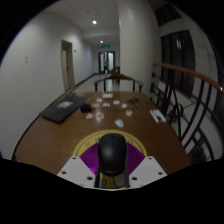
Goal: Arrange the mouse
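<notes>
A black mouse [112,154] sits between my two fingers, close to the camera, with its rounded back facing me. The purple pads [90,155] show on both sides of it and press against its flanks. My gripper [112,147] is shut on the mouse and holds it over the near end of a long brown wooden table [60,135]. The mouse's underside and whatever lies directly below it are hidden.
A dark closed laptop [60,108] lies on the table's left side. Small white items [120,123] are scattered across the middle and far part, with one [160,116] at the right edge. Chairs [118,80] stand at the far end. A railing [195,100] runs along the right.
</notes>
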